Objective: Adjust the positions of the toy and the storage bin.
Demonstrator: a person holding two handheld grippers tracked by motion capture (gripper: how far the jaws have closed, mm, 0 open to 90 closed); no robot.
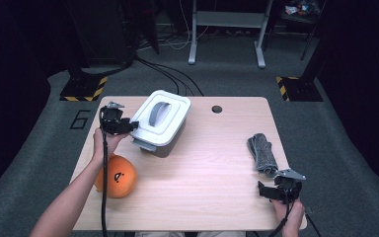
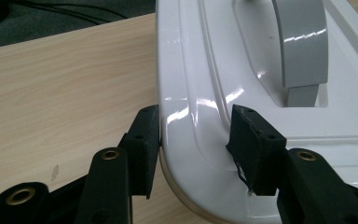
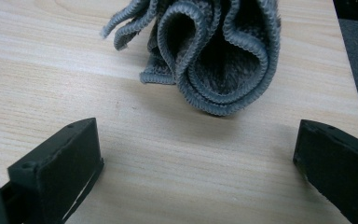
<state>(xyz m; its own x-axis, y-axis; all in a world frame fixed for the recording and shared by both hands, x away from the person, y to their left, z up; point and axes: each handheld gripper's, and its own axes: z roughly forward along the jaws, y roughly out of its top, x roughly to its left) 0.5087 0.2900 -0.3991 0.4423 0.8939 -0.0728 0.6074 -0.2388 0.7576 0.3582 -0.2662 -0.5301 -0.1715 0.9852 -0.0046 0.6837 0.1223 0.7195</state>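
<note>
A white lid (image 1: 160, 116) with a grey arched handle (image 2: 300, 42) tops a grey box (image 1: 171, 146) at the back left of the wooden table (image 1: 202, 163). My left gripper (image 1: 134, 126) reaches in from the box's left. In the left gripper view it (image 2: 198, 140) is shut on the lid's rounded corner, one pad against the rim and the other on the glossy top. A folded grey cloth (image 1: 262, 154) lies near the right edge. My right gripper (image 1: 278, 183) stands just short of the cloth (image 3: 214, 60), open wide (image 3: 198, 140) with bare wood between its jaws.
An orange ball (image 1: 116, 176) with a black mark rests at the front left, beside the person's left forearm. A round cable hole (image 1: 216, 109) sits near the table's back edge. Beyond the table, cables and a metal frame stand on the grey carpet.
</note>
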